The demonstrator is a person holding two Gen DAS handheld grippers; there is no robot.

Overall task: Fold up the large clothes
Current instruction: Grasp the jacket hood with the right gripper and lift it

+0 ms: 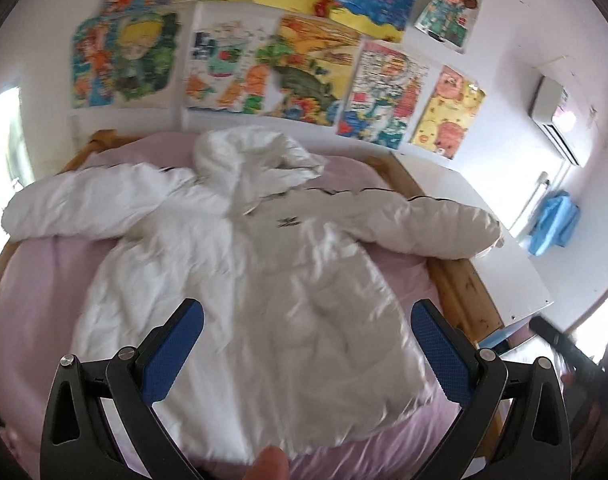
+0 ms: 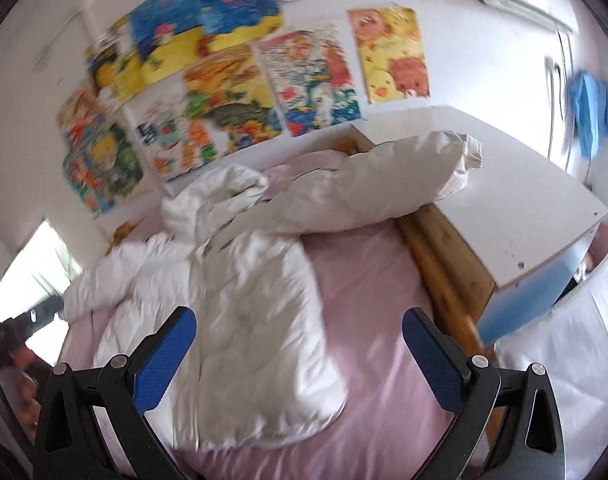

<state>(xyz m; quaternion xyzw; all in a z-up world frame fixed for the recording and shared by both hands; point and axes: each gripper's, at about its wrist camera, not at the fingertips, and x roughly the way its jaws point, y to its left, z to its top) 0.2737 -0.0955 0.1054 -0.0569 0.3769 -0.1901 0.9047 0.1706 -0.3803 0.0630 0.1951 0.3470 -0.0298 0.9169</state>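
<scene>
The big white puffy hooded coat (image 1: pixel 239 264) lay flat on the pink bed sheet (image 1: pixel 39 280), arms spread out. One puffy sleeve (image 2: pixel 388 184) stuck out over the wooden bed rail (image 2: pixel 444 264) and rested on the white cabinet top (image 2: pixel 516 208) beside the bed. A white pillow (image 2: pixel 572 344) sat by the rail. Bright kids' drawings (image 1: pixel 263 64) covered the wall. My left gripper (image 1: pixel 308 340) was wide apart above the coat's bottom part, holding nothing. My right gripper (image 2: pixel 299 340) was wide apart too, holding nothing.
</scene>
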